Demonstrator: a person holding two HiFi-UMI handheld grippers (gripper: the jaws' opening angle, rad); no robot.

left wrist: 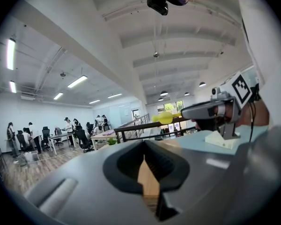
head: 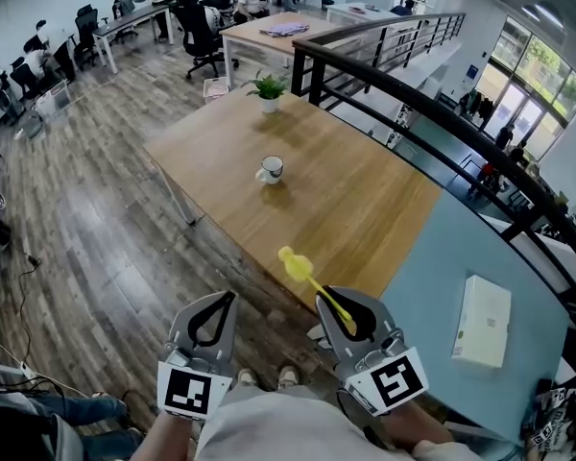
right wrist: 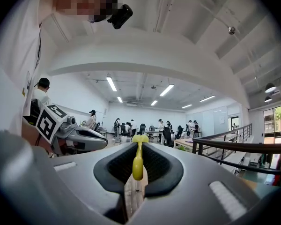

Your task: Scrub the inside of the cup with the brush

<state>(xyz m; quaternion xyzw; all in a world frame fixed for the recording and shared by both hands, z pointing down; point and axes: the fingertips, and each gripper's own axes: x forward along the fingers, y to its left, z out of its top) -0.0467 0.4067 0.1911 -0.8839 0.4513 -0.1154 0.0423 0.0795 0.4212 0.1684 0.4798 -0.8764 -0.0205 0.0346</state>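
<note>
Head view shows the cup (head: pixel 271 169) standing upright near the middle of the wooden table (head: pixel 365 209), well apart from both grippers. Its mouth faces up, so a brush could enter from above. The yellow brush (head: pixel 312 281) is clamped by its handle in the right gripper (head: pixel 328 305), jaws closed tight on it, with the head sticking out ahead toward the table. Held that way, I judge, it is ready to be carried over and pushed into the cup. The left gripper (head: pixel 226 303) has its jaws pressed together on nothing, probably kept free to steady the cup. A potted plant (head: pixel 268 89) stands at the table's far edge, and a white box (head: pixel 482 320) lies on the blue surface to the right.
</note>
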